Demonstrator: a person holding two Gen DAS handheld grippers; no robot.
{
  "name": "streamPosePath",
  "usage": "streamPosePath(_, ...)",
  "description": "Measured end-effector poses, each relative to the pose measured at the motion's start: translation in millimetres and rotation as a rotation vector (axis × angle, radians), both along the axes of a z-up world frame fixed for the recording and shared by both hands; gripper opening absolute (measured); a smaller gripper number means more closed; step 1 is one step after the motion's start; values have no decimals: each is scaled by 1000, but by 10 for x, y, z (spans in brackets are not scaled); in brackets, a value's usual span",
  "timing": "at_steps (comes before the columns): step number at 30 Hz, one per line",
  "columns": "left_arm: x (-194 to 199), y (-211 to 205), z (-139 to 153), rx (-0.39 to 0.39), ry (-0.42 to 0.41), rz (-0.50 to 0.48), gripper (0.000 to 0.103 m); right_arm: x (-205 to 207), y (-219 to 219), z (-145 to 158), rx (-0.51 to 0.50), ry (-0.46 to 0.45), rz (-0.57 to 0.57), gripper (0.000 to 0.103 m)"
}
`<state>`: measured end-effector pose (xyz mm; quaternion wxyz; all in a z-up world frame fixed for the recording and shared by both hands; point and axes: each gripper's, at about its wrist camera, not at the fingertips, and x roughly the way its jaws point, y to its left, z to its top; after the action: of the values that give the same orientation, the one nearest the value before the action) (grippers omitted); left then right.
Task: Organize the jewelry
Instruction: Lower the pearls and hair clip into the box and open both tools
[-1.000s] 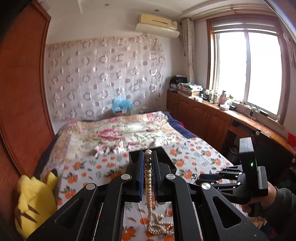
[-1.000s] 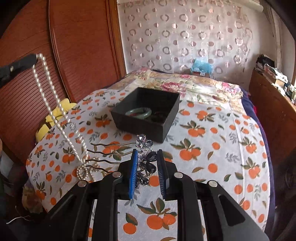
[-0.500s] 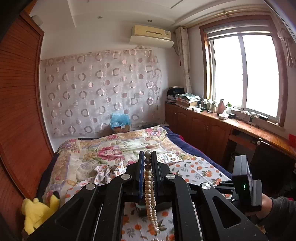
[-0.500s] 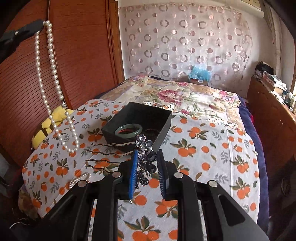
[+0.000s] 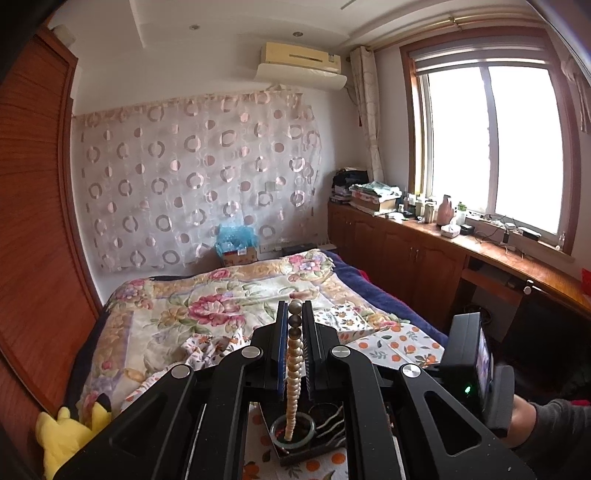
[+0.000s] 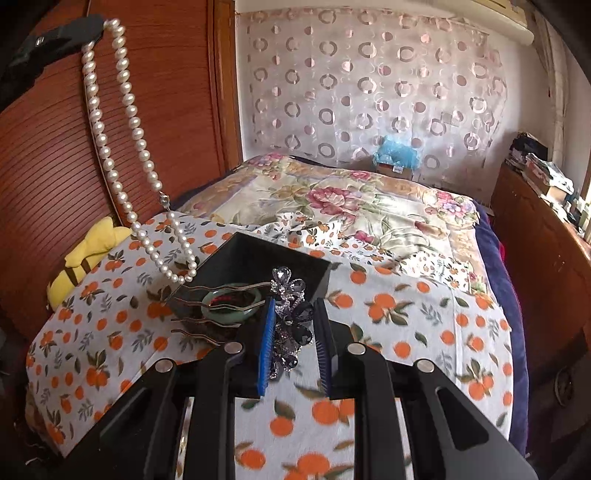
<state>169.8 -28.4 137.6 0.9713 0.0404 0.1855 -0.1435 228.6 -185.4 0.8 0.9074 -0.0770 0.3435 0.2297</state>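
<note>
My left gripper (image 5: 294,314) is shut on a pearl necklace (image 5: 293,365), which hangs down over the black box (image 5: 295,452). In the right wrist view the necklace (image 6: 122,147) dangles from the left gripper (image 6: 88,31) at top left, its lowest loop just left of the black box (image 6: 306,280). A green jade bangle (image 6: 231,306) lies in the box; it also shows in the left wrist view (image 5: 291,439). My right gripper (image 6: 295,317) is shut on a purple crystal hair comb (image 6: 290,317), whose metal prongs (image 6: 218,306) reach left over the box.
The box sits on an orange-print cloth (image 6: 406,332) over a floral quilt (image 6: 332,199). A yellow plush toy (image 6: 88,254) lies at the bed's left edge by the wooden wardrobe (image 6: 55,147). Wooden cabinets (image 5: 424,258) run under the window at right.
My left gripper has lifted the necklace clear of the cloth and carried it toward the box. My right gripper has brought the hair comb closer, over the box's near edge.
</note>
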Motion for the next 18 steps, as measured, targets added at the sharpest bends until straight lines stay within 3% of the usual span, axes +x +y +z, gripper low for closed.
streamPosePath(10,422,-17,-178,18,23,3,7,265,340,-279,-93,8,53,23)
streamPosePath(18,640,68,-305,14,47,15,7,276,347,-344,-122,23,47,22)
